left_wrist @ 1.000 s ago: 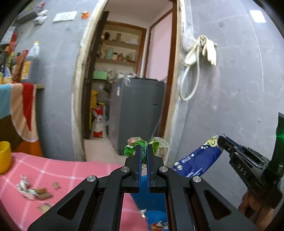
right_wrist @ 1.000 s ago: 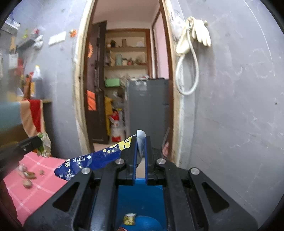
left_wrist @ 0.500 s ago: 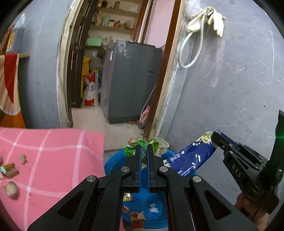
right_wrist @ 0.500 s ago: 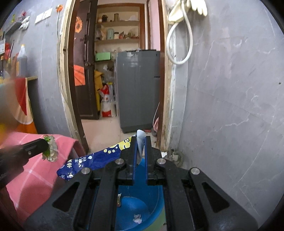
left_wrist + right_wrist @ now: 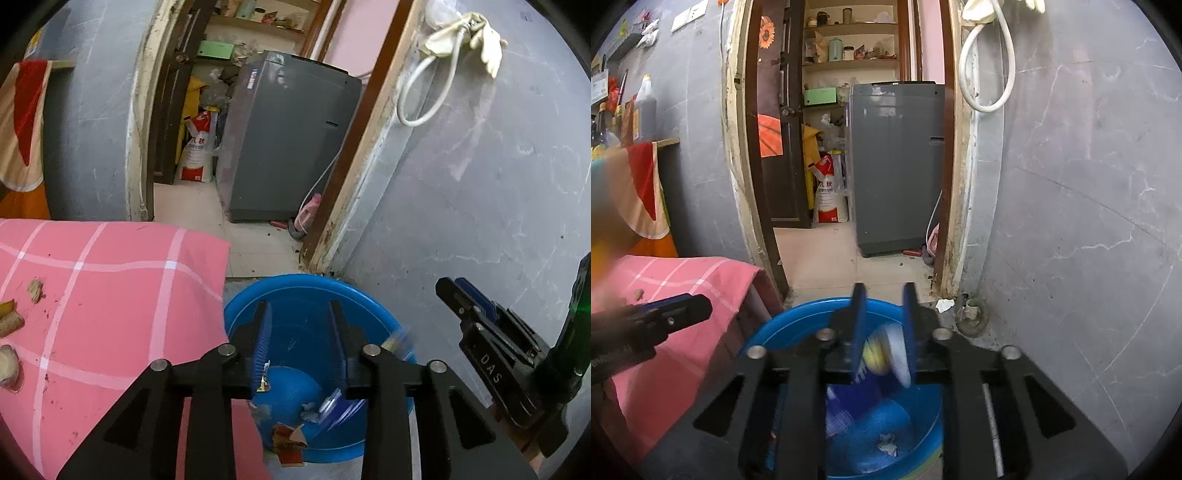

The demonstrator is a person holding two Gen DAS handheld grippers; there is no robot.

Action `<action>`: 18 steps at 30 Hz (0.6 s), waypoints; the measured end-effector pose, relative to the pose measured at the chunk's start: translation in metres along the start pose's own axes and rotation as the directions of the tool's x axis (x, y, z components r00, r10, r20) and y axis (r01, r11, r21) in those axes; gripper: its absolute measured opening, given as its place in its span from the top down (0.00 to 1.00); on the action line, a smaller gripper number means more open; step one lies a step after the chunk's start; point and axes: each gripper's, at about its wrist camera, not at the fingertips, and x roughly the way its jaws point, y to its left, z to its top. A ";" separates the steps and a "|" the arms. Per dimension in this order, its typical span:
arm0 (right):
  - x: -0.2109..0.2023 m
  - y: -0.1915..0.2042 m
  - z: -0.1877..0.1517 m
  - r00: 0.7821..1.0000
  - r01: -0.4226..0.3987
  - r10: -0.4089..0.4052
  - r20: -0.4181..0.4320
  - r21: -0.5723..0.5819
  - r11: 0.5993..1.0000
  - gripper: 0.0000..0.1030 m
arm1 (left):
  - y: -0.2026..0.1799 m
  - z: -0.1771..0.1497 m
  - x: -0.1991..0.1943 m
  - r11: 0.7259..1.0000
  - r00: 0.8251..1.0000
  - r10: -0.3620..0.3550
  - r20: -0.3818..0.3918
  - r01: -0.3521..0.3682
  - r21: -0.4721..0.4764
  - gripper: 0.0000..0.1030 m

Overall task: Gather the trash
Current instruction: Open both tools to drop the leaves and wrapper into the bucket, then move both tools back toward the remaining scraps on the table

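A blue plastic tub [image 5: 295, 291] sits on the floor beside the pink checked table. My left gripper [image 5: 300, 314] is open and empty above the tub. My right gripper [image 5: 883, 299] is open too, over the tub [image 5: 798, 314]. The blue and yellow snack wrapper [image 5: 882, 354] is blurred, falling between its fingers. It shows as a blur by the tub's right wall in the left wrist view [image 5: 397, 338]. Paper scraps [image 5: 290, 439] lie in the tub bottom. The right gripper shows in the left wrist view [image 5: 448, 291].
The pink checked tablecloth [image 5: 103, 295] carries brown food scraps [image 5: 35, 290] at its left. A grey wall [image 5: 480, 184] stands right of the tub. A doorway with a grey appliance [image 5: 284, 144] lies behind. A white hose [image 5: 986, 74] hangs on the wall.
Both grippers have opened over the tub. The green crumpled wrapper has left the left gripper. The blue wrapper has left the right gripper and is dropping. Both views have tilted down.
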 end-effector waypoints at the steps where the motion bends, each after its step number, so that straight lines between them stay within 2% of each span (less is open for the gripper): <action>1: -0.001 0.000 0.000 1.000 -0.003 0.003 0.002 0.001 1.000 0.73 | 0.002 0.001 -0.003 1.000 1.000 0.002 0.007 -0.002 -0.003 0.74; 5: -0.003 0.003 0.003 1.000 -0.011 0.011 0.017 0.004 1.000 0.70 | 0.009 0.001 -0.017 1.000 0.999 0.010 0.053 -0.010 -0.008 0.63; 9: -0.016 0.010 0.008 0.997 -0.025 0.025 0.080 -0.004 1.000 0.61 | 0.017 0.004 -0.036 0.999 0.992 0.032 0.124 -0.031 -0.009 0.55; 12: -0.027 0.015 0.013 0.991 -0.039 0.039 0.126 -0.002 0.999 0.54 | 0.024 0.006 -0.052 0.998 0.982 0.057 0.179 -0.055 -0.015 0.44; 15: -0.039 0.024 0.018 0.982 -0.056 0.055 0.179 0.001 0.998 0.44 | 0.032 0.006 -0.068 0.996 0.969 0.086 0.231 -0.083 -0.022 0.26; 16: -0.044 0.027 0.019 0.979 -0.064 0.063 0.196 0.001 0.998 0.40 | 0.035 0.006 -0.073 0.995 0.964 0.096 0.249 -0.092 -0.025 0.17; 18: -0.050 0.034 0.022 0.972 -0.076 0.074 0.224 -0.001 0.997 0.31 | 0.040 0.005 -0.084 0.992 0.947 0.124 0.296 -0.119 -0.037 0.07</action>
